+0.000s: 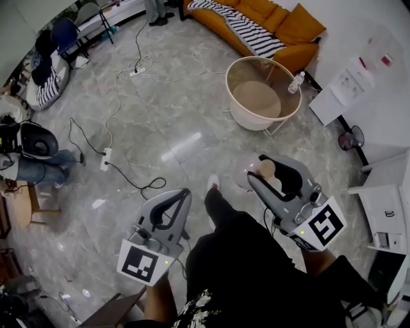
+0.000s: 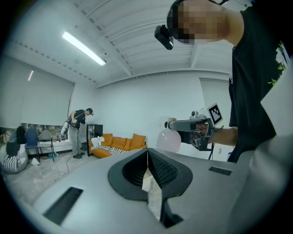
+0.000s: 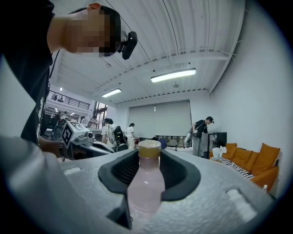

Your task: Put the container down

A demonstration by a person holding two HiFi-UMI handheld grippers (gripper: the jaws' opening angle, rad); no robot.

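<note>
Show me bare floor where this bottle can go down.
Open floor for the bottle lies between the round table, the power strip and your shoe. Cables crowd the left; white cabinets line the right.

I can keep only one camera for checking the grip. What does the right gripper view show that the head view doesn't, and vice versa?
Only the right gripper view: jaws pressing the sides of the pale pink plastic bottle, ceiling strip lights, people standing by window blinds. Only the head view: a round beige side table, a clear bottle at its edge, a white power strip on the grey stone floor. Both: the right gripper, the left gripper, the bottle's tan cap, the orange sofa.
</note>
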